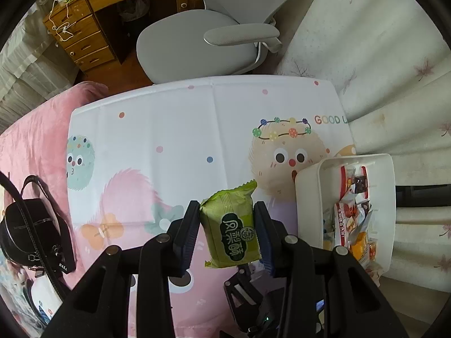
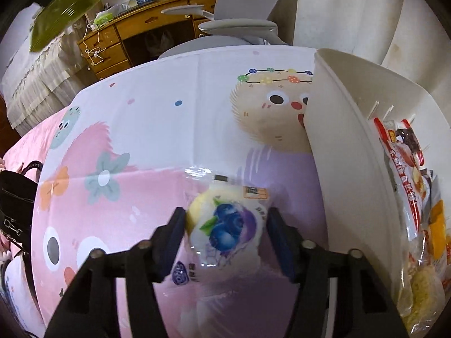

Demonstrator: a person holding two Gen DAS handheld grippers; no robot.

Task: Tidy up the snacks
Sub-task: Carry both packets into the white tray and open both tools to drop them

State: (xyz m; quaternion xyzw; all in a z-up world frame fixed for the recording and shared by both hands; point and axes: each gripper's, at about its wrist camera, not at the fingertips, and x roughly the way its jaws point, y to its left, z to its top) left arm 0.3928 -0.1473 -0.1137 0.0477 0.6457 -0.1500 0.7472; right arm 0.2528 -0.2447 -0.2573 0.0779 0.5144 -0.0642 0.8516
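The left claw [image 1: 227,222] is clenched on a green snack packet [image 1: 231,226], gripping it by its two sides and holding it up off the counter [image 1: 169,129], which is covered by a cartoon-printed cloth [image 1: 135,146]. The packet stands roughly upright between the black fingers [image 1: 187,225], with its crimped top edge pointing away from the camera and dark lettering on its face. In the right wrist view the same green packet [image 2: 67,8] shows as a blur high in the upper left corner.

The right claw [image 2: 225,226] is low over the cloth [image 2: 141,129], with a clear-wrapped blueberry cake [image 2: 225,225] sitting between its fingers [image 2: 172,236]. Both pads lie right at the wrapper's sides, but I cannot tell whether they are actually squeezing it. The cake appears to rest on the cloth.

A white bin [image 1: 307,197] stands at the right edge of the counter, just to the right of both claws. It already holds several snacks [image 1: 352,219], mostly red, white and orange wrappers piled together. In the right wrist view the bin wall [image 2: 338,155] rises close beside the blueberry cake.

A black handbag [image 1: 28,231] lies on the pink blanket [image 1: 36,140] to the left, well apart from the bin. A grey office chair [image 1: 197,36] and a wooden desk [image 1: 84,28] stand beyond the counter.
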